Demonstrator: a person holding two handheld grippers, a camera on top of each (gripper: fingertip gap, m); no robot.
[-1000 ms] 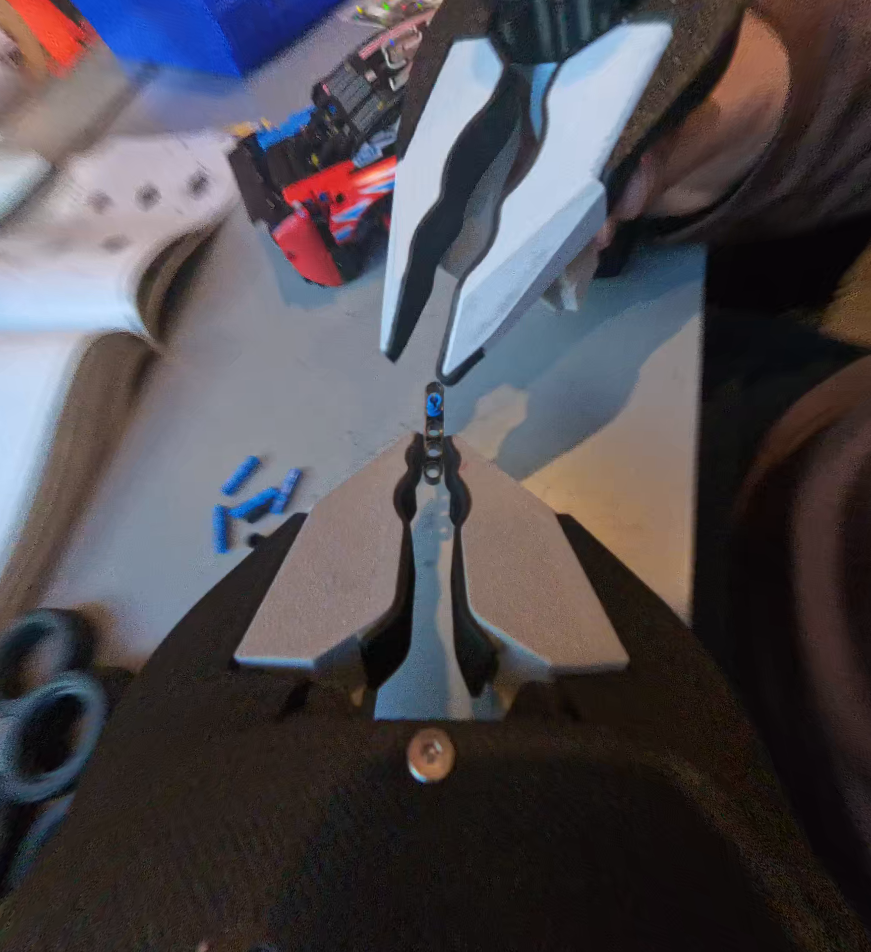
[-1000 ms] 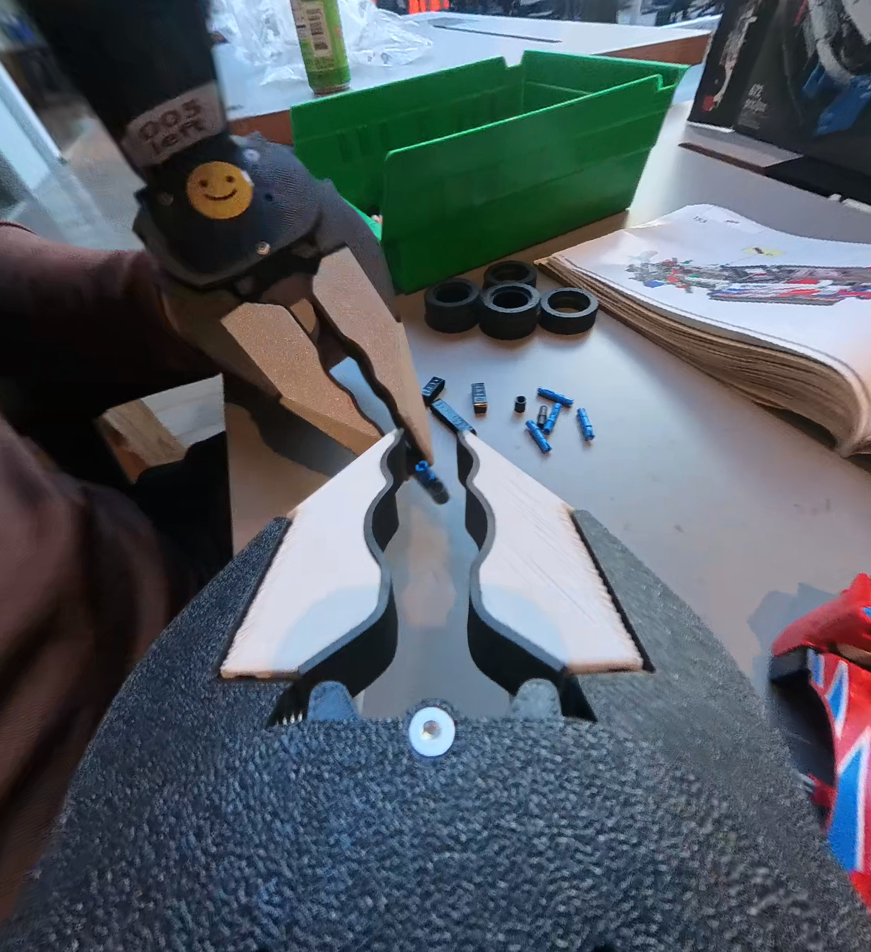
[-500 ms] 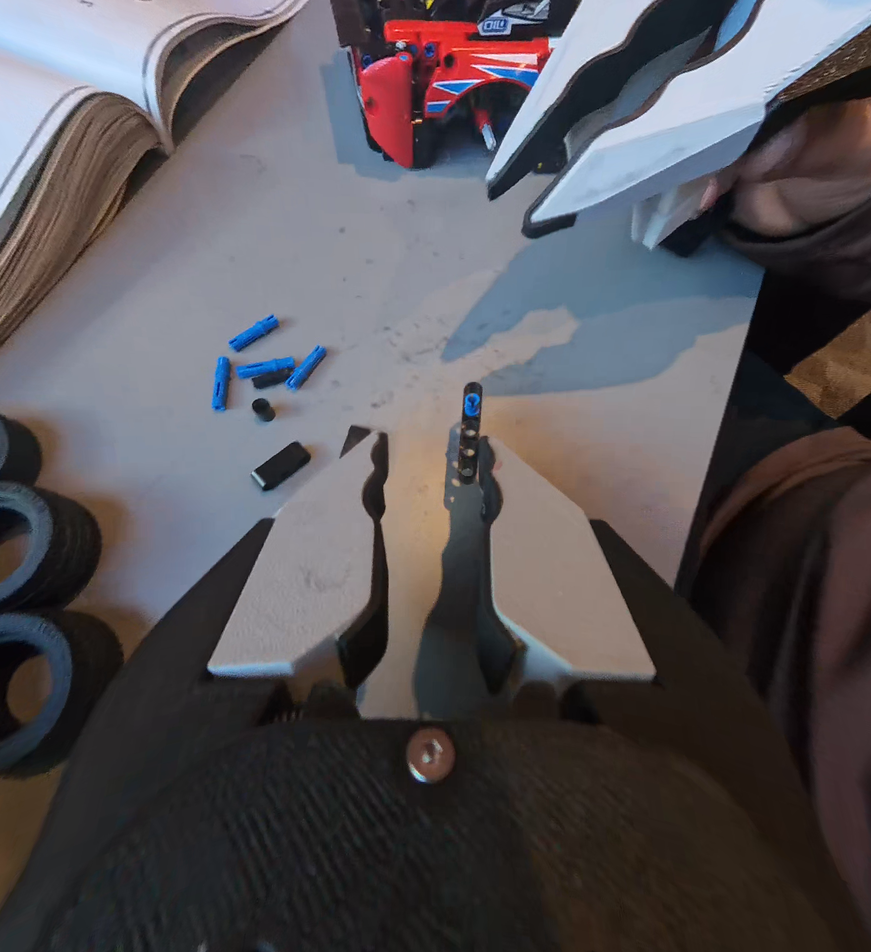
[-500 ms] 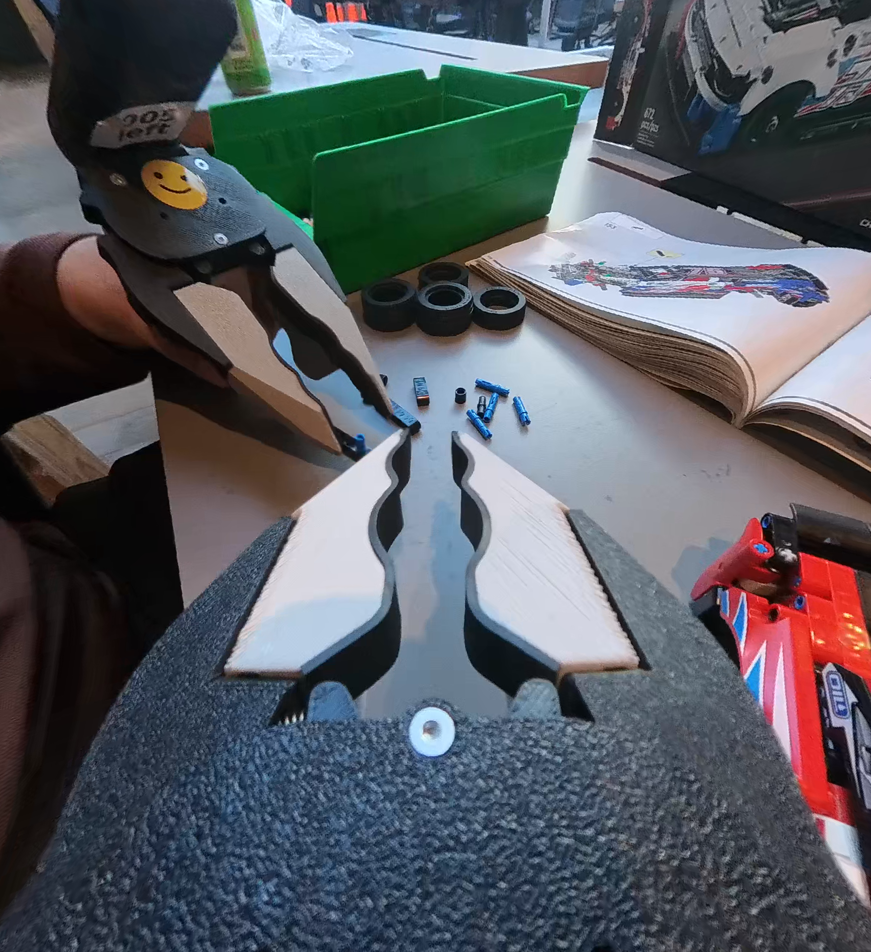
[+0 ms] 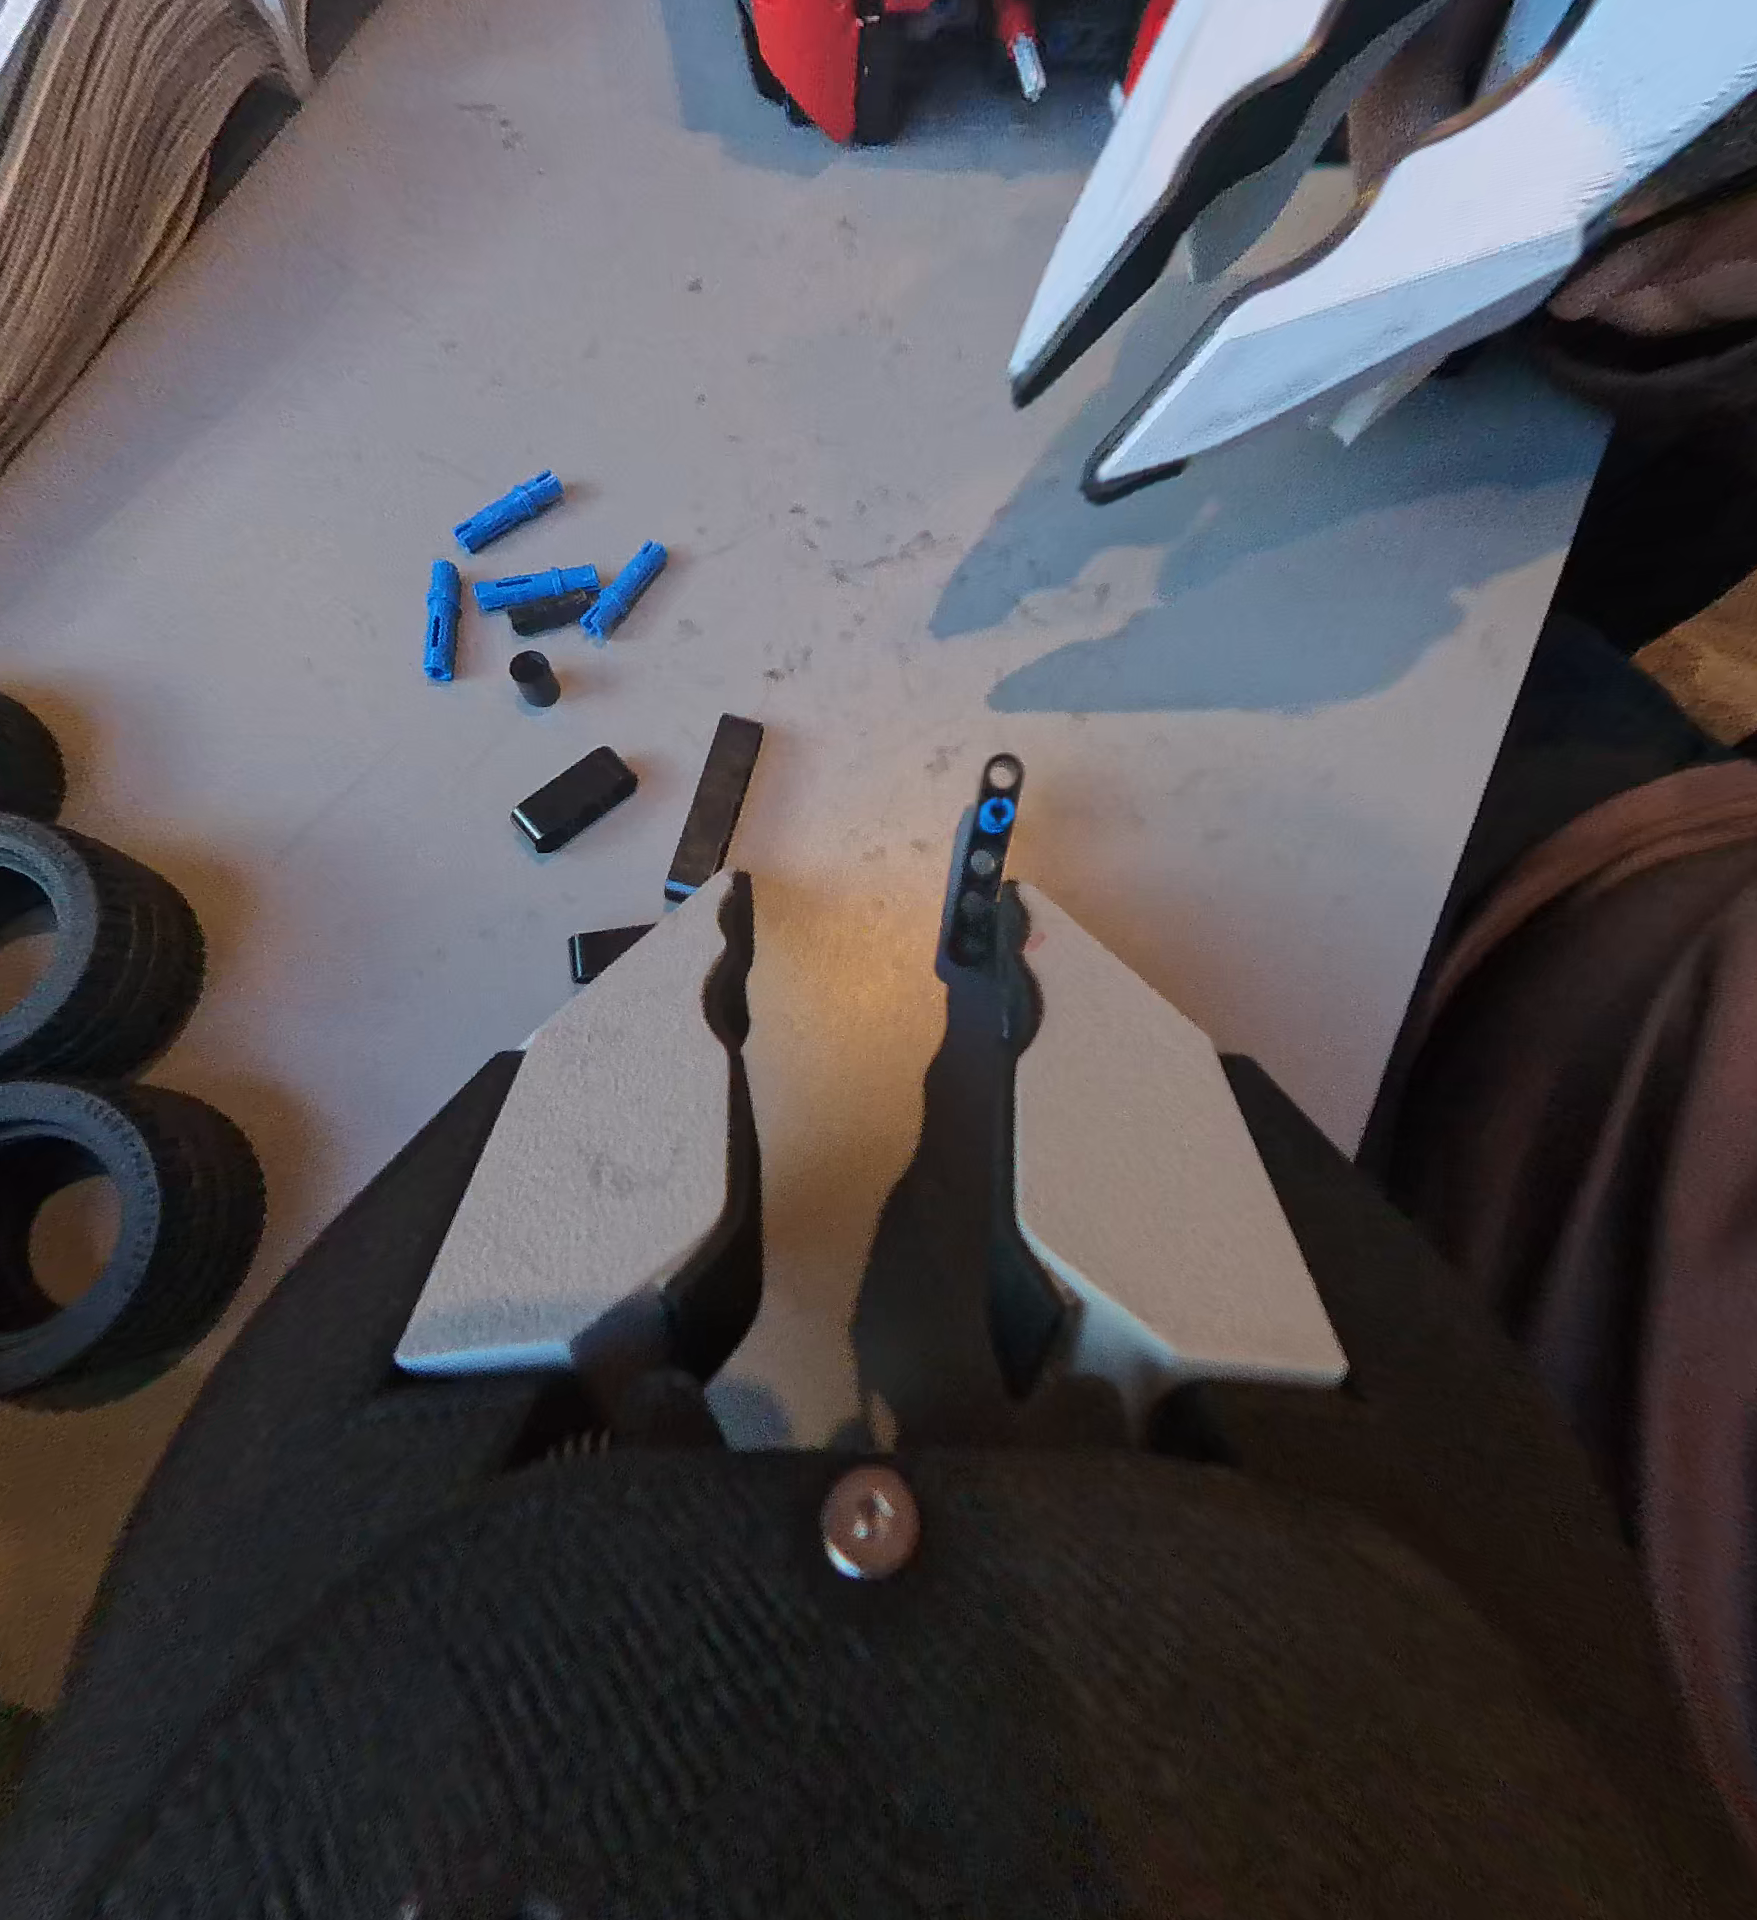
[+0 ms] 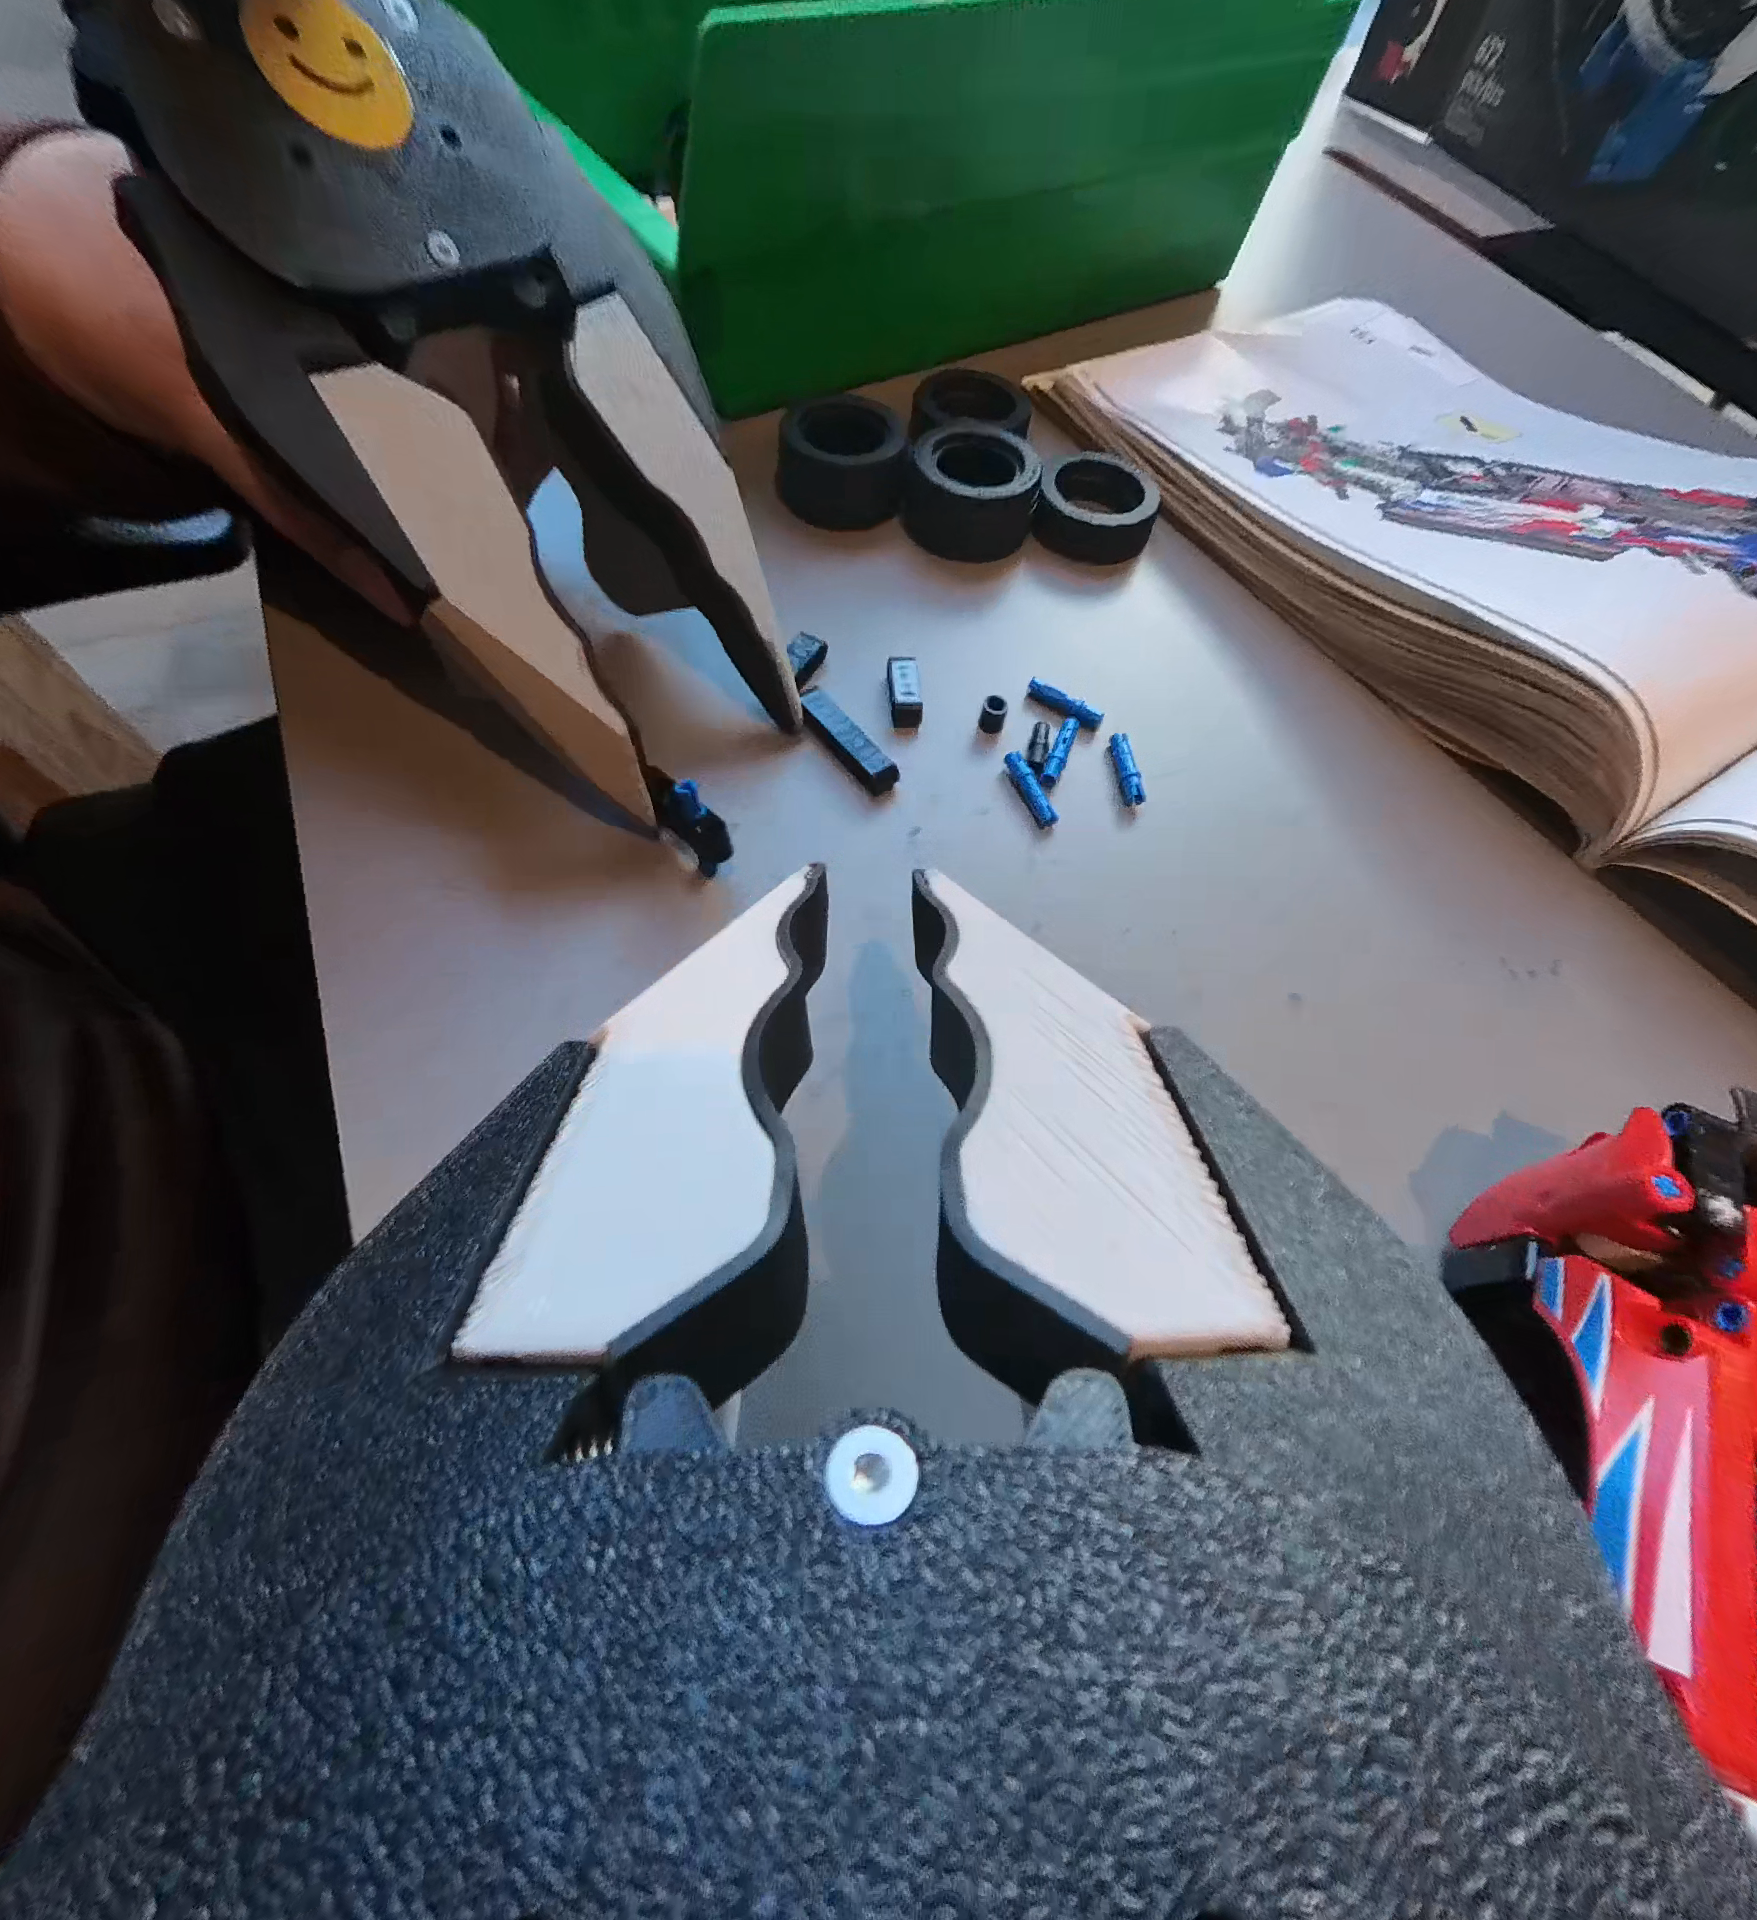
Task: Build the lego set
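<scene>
Black beam (image 5: 980,871) with one blue pin leaned on spread left claw's (image 5: 869,894) right finger; four blue pins (image 5: 531,582) and four tyres (image 6: 967,462) ahead-left; right claw (image 6: 861,881) narrowly parted, empty.

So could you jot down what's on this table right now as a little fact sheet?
Left gripper: fingers apart; black holed beam with a blue pin rests against one finger
Right gripper: open, empty
Loose blue pins: four on the grey table
Black rubber tyres: four, by the green plastic bin
Open instruction booklet: beyond the pins
Red toy car: partly built
</scene>
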